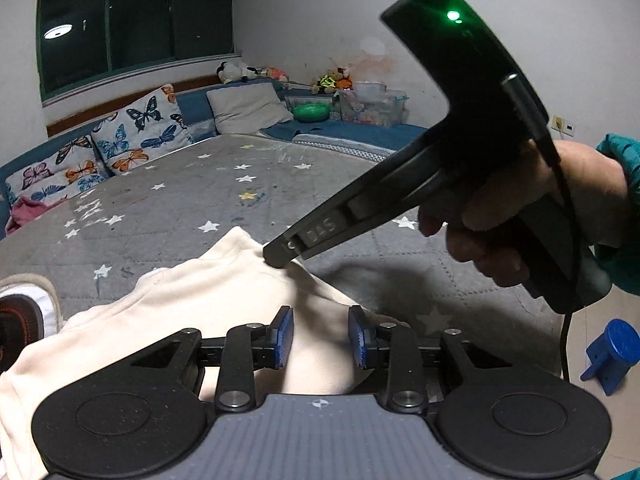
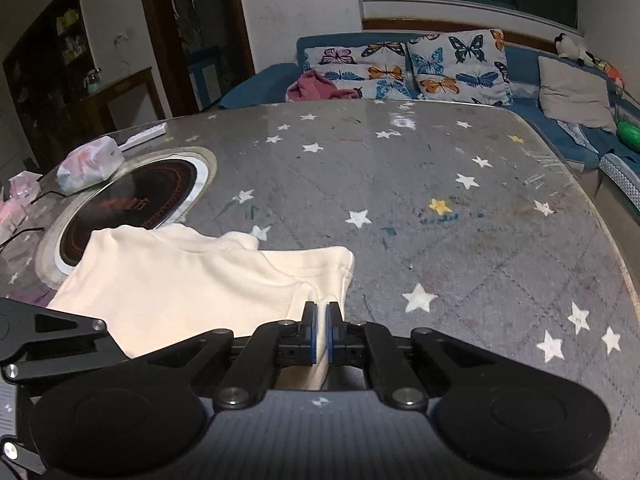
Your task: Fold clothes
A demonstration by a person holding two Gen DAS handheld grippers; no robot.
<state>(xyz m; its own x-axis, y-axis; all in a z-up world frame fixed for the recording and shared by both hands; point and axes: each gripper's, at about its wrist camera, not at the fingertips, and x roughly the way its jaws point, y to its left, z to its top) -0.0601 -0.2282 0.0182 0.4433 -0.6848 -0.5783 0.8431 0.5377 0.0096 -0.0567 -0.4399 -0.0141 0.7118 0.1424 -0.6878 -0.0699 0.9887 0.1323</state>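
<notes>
Garment: cream top (image 2: 188, 276) lies on the tabletop (image 2: 460, 240) at its near edge, partly over the inset hob (image 2: 132, 196).
Right gripper (image 2: 320, 328): clenched on the top's hem.
Left gripper (image 1: 320, 336): released, above the cloth.
Room: butterfly cushions (image 2: 440, 68) on a blue sofa (image 2: 264, 84) past the far edge.

The left gripper (image 1: 321, 337) hangs over a cream garment (image 1: 192, 304) with its blue pads (image 1: 285, 336) apart, cloth showing between them. Ahead, the right gripper (image 1: 276, 258), held in a hand (image 1: 520, 220) with a teal sleeve (image 1: 624, 168), comes in from the right, its tip pinching a raised fold of the garment; a green light (image 1: 453, 15) glows on its body. The garment lies on a grey star-printed table cover (image 1: 240, 200). A hob (image 1: 20, 316) shows at the left edge, a blue plastic part (image 1: 612, 354) at the right. Butterfly cushions (image 1: 136, 128) and a dark window (image 1: 132, 28) stand behind.
</notes>
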